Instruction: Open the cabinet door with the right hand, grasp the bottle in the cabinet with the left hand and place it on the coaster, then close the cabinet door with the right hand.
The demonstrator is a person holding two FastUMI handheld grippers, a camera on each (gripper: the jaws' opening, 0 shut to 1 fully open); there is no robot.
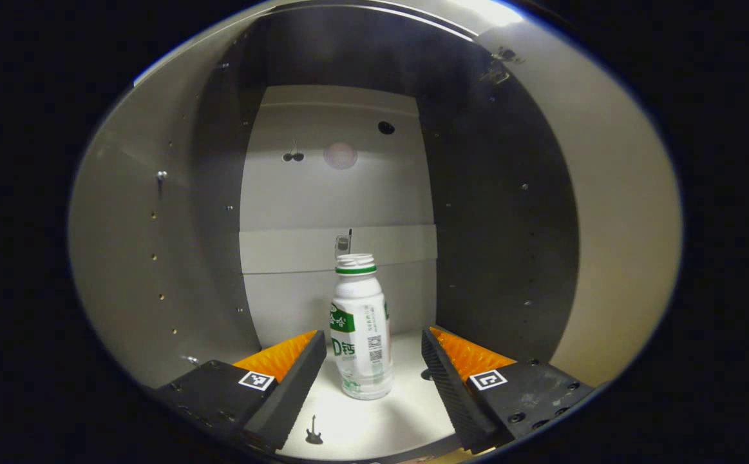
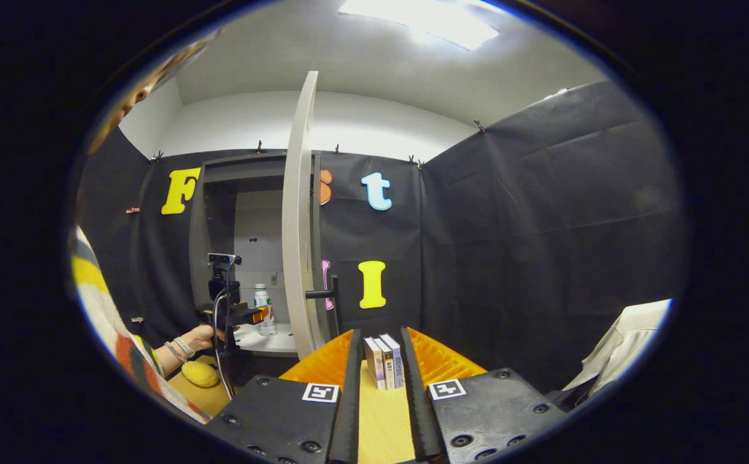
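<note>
In the left gripper view the cabinet [image 1: 339,193] is dim inside; its right wall lies in deep shadow, and light falls on the shelf floor at the bottom. In the right gripper view a ceiling light [image 2: 429,19] glares at the top. Straight edges bend near the rim.

The open cabinet door [image 2: 298,219] hides part of the cabinet; the bottle [image 2: 263,309] shows too small to read.
</note>
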